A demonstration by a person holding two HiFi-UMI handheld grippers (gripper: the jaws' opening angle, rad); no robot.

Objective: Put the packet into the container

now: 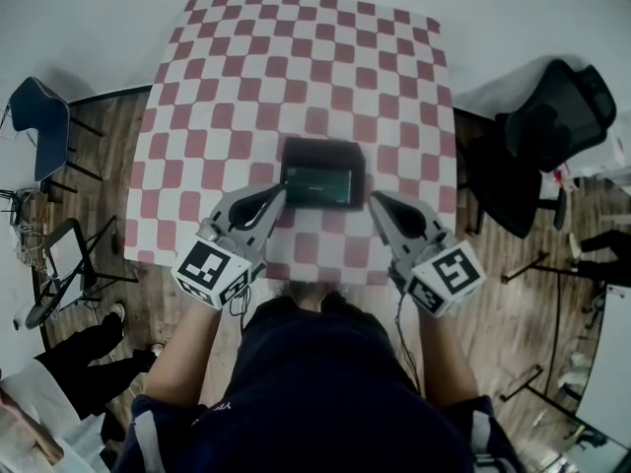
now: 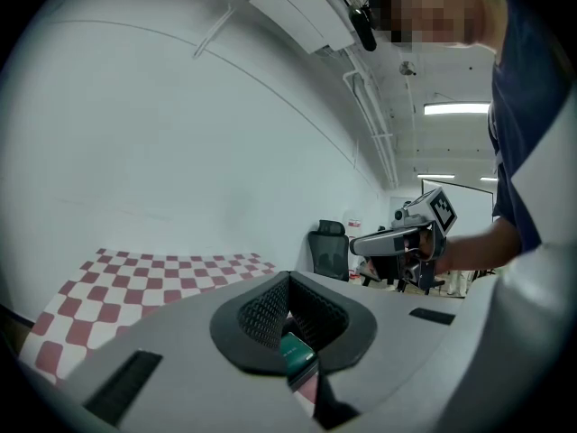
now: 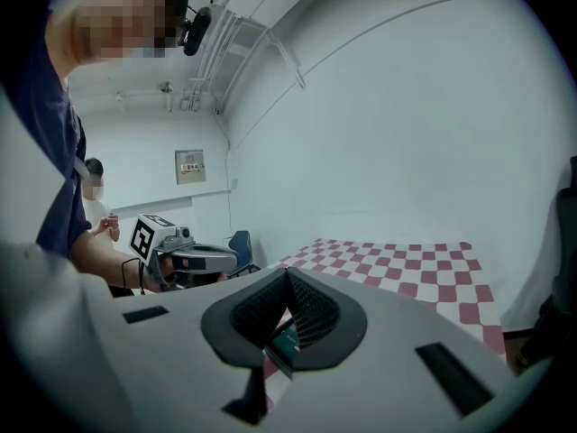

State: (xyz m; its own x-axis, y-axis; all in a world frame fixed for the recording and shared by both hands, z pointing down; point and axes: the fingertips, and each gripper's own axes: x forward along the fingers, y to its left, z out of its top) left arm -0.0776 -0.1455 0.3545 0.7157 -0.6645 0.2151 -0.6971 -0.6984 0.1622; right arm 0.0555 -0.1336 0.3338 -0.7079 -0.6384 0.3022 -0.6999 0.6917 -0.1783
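The packet [image 1: 317,177] lies flat in the container [image 1: 322,143], long axis left-to-right.

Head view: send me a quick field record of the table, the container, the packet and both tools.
Surface: red-and-white checkered tablecloth
Container: black container, rectangular, on the cloth near the person's edge, between the two tools
Packet: dark green packet, appears to lie flat inside the container
Left tool: left tool, jaws together, nothing gripped, tip by the container's near-left corner; contact unclear
Right tool: right tool, jaws together, nothing gripped, tip by the near-right corner; contact unclear
Surroundings: black office chair right of the table
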